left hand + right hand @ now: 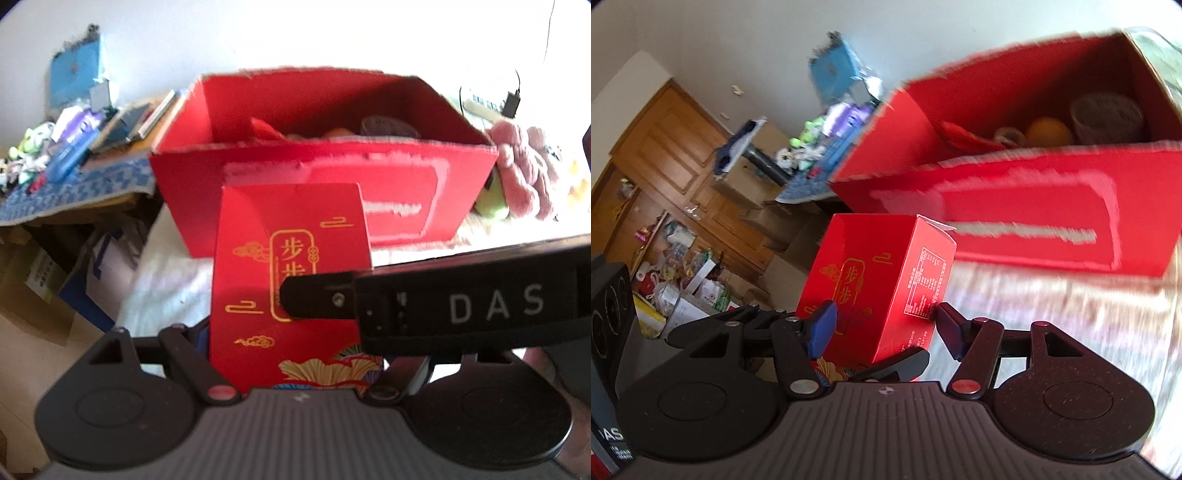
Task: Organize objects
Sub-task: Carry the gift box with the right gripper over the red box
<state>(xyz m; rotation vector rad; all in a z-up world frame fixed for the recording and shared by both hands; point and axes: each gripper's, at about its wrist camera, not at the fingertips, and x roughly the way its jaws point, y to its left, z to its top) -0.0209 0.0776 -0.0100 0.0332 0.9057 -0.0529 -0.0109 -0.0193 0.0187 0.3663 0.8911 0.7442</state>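
Evidently both sets of jaws pinch the small red carton (pixel 875 288), upright, long axis vertical.

Small carton (pixel 875 284) before open box (pixel 1034 221)

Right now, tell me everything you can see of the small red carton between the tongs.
The small red carton looks like glossy cardboard, red with gold clouds, a framed gold Chinese inscription and a fan motif low on its front; one narrow side carries a white printed table. It is closed and stands roughly upright, in front of the big open red box. The right tongs clamp its lower part, one blue pad on the front. The left tongs' hold isn't visible.
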